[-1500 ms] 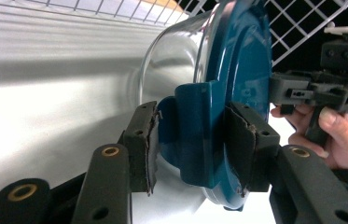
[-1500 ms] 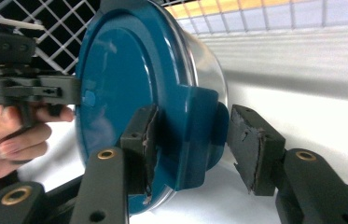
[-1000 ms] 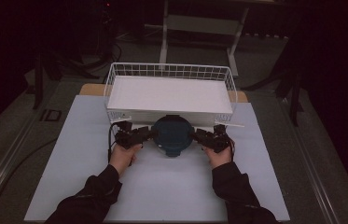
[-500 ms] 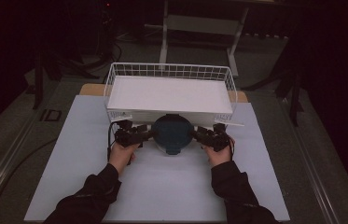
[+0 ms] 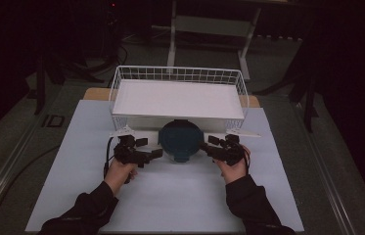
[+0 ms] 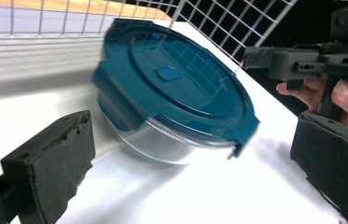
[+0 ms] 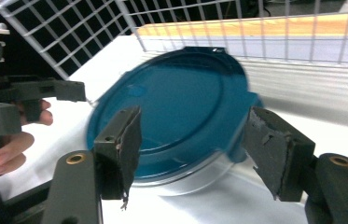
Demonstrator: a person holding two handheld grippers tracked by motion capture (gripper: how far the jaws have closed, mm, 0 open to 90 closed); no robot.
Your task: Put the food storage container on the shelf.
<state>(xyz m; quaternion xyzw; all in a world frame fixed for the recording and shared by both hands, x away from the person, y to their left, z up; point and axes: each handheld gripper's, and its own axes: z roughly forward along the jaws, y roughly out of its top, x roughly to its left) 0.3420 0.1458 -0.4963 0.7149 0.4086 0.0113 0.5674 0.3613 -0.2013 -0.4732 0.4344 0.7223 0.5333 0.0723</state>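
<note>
Round clear container with a dark teal clip-on lid [image 5: 180, 140] sits on the white table [image 5: 170, 196] between the two grippers, just in front of the white wire basket [image 5: 121, 78]. Left gripper [image 5: 156, 153] stands with jaws spread wide, container apart from its pads. Right gripper [image 5: 204, 146] is likewise unclenched, jaws flanking the lid's near edge.

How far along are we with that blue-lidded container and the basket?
Early. The container sits on the table against the front of the basket, lid on. The left tongs and right tongs flank it, both open, neither gripping. Gripping it and probably lifting it into the basket are left.
</note>
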